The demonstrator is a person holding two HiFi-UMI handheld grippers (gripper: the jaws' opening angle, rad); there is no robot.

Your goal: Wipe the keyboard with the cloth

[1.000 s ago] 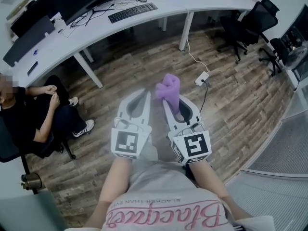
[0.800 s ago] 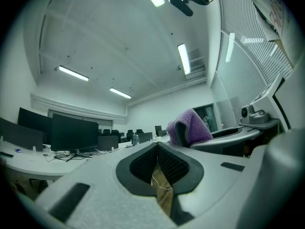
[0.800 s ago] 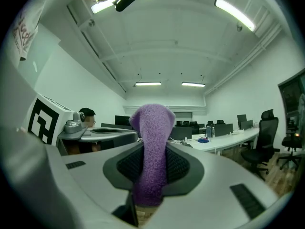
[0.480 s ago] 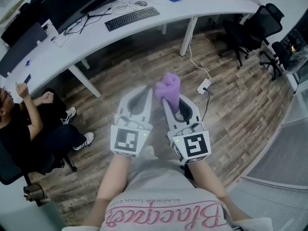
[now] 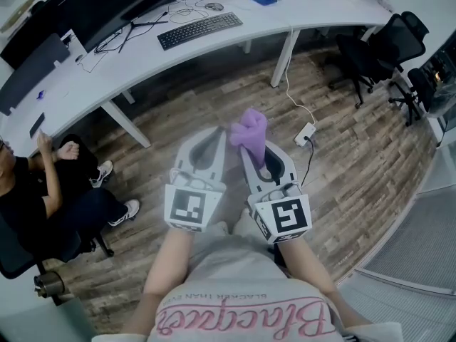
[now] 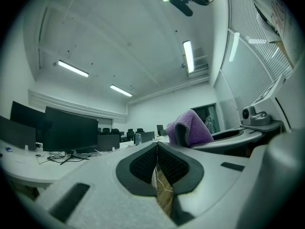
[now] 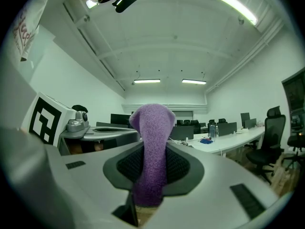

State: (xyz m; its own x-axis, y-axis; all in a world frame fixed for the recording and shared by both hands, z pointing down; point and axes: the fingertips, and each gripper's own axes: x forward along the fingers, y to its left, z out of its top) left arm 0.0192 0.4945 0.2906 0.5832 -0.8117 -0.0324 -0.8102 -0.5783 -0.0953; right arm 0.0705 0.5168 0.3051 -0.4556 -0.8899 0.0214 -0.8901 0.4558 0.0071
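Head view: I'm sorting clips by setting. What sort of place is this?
Most likely an open-plan office: a long white desk carries a keyboard and dark monitors, and black office chairs stand on the wood-look floor beside it.

Bright, even office light is coming down from ceiling strip lights [image 7: 236, 5], blowing out white in both gripper views. Fisheye is bending the desk [image 5: 313, 13] at the top of the head view and blacking out gripper-view corners. Soft shadow is lying under the desk; cloth [image 7: 151, 142] is blurring up close.
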